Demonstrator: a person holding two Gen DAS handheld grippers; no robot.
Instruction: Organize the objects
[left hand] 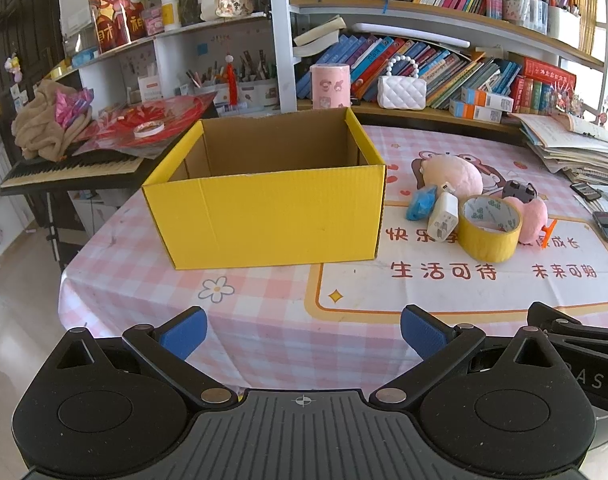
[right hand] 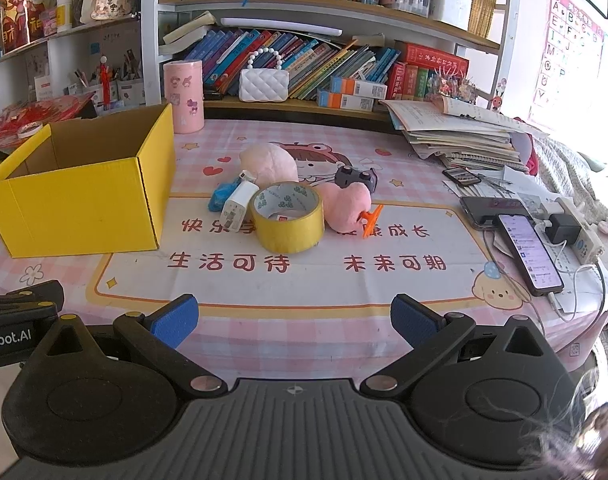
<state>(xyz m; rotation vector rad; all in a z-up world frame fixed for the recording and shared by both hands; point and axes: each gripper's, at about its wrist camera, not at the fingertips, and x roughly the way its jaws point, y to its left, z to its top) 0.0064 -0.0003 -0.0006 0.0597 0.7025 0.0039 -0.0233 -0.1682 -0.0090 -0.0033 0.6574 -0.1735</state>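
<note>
Currently, status:
left tongs [left hand: 303, 330]: fully spread, nothing between the pads, hovering over the near edge of the surface [left hand: 264, 320], tilted down toward it.
right tongs [right hand: 294, 318]: same, wide open and empty, also tilted down over the near edge.
box [left hand: 264, 220]: yellow carton, top open, no contents visible from either view, though the near wall hides most of the floor. Sits dead ahead of the left tongs; from the right wrist view it's off to the left.
pile: cluster just right of the box, not touching it. Tape roll [right hand: 287, 216] at the front, lying flat with its hole up. White charger [right hand: 236, 206] leaning against its left side, blue item [right hand: 220, 196] behind that. Pink plush [right hand: 270, 166] at the back, second pink plush [right hand: 347, 210] right of the tape, orange clip [right hand: 372, 220] at its right edge, small dark gadget [right hand: 353, 178] behind.
key relation: pile lies straight ahead of the right tongs, forward and slightly left of centre. For the left tongs it's well off to the right. So the right hand is the nearer one to the pile; the left hand is nearer to the box.
tape axis: ring axis vertical, so no long side to align with. Likely a pinch across one wall or across the outside.
progress: my read is nothing is sorted yet; all loose items are still outside the box.
clutter: phones [right hand: 529, 252] and a power strip at far right, probably not part of the job.
</note>
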